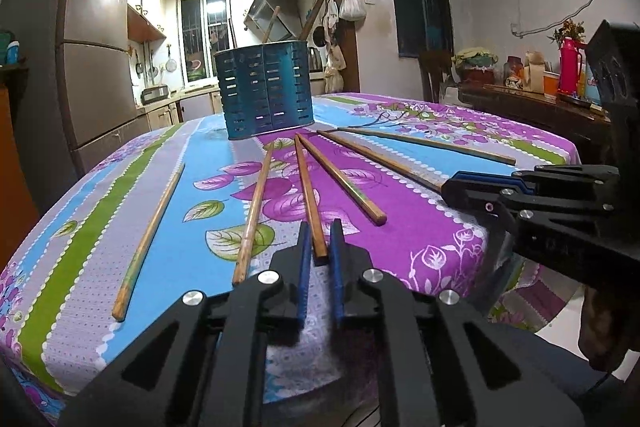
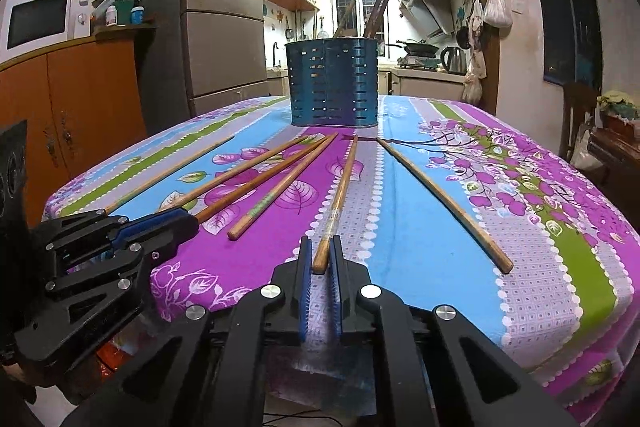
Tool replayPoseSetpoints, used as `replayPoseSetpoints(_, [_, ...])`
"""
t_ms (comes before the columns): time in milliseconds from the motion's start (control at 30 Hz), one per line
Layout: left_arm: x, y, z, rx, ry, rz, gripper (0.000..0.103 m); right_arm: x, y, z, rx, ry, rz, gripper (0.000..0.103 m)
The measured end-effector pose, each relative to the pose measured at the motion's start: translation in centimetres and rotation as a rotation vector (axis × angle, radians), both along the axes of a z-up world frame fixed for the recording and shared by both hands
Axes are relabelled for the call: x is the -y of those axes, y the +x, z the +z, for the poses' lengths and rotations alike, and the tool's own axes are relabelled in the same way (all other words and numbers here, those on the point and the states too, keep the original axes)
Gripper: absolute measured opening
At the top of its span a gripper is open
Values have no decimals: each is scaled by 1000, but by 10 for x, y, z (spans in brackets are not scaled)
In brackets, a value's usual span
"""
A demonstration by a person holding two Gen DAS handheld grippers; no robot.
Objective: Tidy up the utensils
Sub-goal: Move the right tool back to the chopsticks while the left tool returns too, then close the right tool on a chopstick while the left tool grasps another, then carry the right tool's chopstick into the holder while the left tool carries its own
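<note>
Several wooden chopsticks lie fanned out on the flowered tablecloth (image 1: 192,235) in front of a blue perforated utensil holder (image 1: 266,91) (image 2: 332,87), which has a few chopsticks standing in it. My left gripper (image 1: 320,227) (image 2: 192,221) is shut on the near end of one chopstick (image 1: 308,187) that rests on the cloth. My right gripper (image 2: 321,241) (image 1: 450,189) is shut on the near end of another chopstick (image 2: 340,187) (image 1: 380,159), also lying flat. A chopstick with a green mark (image 1: 344,183) (image 2: 272,199) lies between the two held ones.
Loose chopsticks lie at the far left (image 1: 148,243), left of centre (image 1: 254,211) and far right (image 2: 444,203). The table's near edge runs just under both grippers. A fridge (image 2: 224,27) and a microwave (image 2: 40,19) stand to the left, a cluttered sideboard (image 1: 540,107) to the right.
</note>
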State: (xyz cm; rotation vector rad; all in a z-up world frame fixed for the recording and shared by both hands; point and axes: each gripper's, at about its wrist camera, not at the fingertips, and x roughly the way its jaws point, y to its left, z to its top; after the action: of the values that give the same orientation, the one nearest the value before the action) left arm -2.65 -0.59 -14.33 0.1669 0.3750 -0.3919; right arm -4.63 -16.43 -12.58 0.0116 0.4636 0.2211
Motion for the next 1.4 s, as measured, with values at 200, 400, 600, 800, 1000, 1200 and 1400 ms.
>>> replayPoseSetpoints(200, [-2, -2, -2, 18, -12, 8, 8, 0, -4, -1, 18, -20, -8, 10])
replayPoseSetpoints(400, [-5, -5, -2, 21, -36, 20, 11, 0, -6, -2, 27, -11, -17, 10])
replayPoseSetpoints(600, [-1, -5, 0, 20, -16, 33, 6, 4, -8, -3, 39, 28, -30, 7])
replayPoseSetpoints(800, [0, -6, 5, 16, -22, 34, 6, 10, -14, 4, 48, 32, -36, 7])
replayPoseSetpoints(1000, [-2, -13, 31, 74, -45, 31, 5, 14, -25, 32, 112, 19, -37, 7])
replayPoseSetpoints(1200, [-3, -12, 66, 163, -63, 30, 5, 19, -31, 72, 211, -5, -20, 7])
replayPoseSetpoints(1400, [11, 4, 98, 253, -63, 26, 5, 24, -16, 109, 288, -38, 11, 7])
